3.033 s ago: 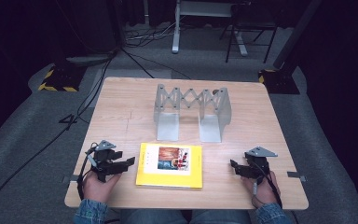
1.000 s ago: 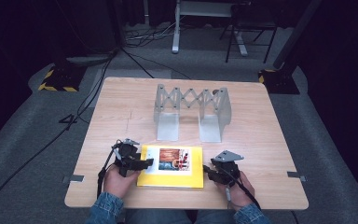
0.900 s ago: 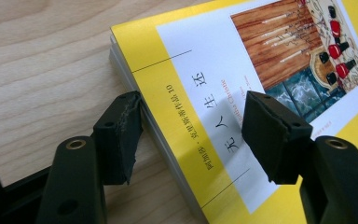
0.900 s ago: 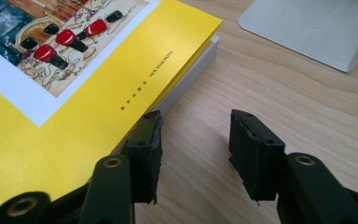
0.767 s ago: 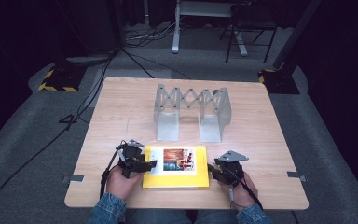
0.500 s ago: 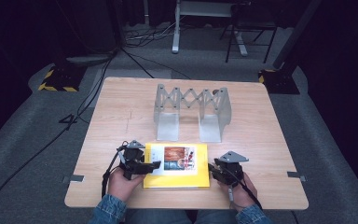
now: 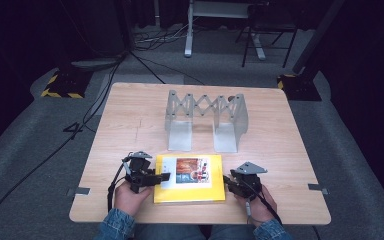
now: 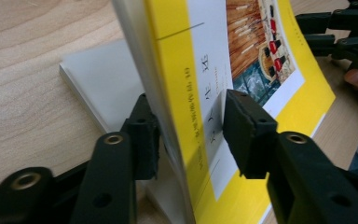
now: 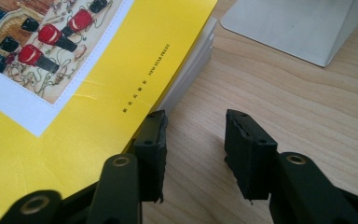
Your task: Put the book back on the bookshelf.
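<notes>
Table: pale wood, on grey carpet; dark room behind, with cables and stand legs on the floor. Grey metal expanding rack: upright, at table centre. Yellow book: near front edge, between both grippers. Left gripper: jaws straddle the raised front cover, gap visible, grip uncertain. Right gripper: jaws apart, empty, beside the book's edge. Spine lettering too blurred to read; the person's forearms cut off at the frame bottom.

Left gripper jaws sit parted with a gap between them, and right gripper jaws are spread apart too.
</notes>
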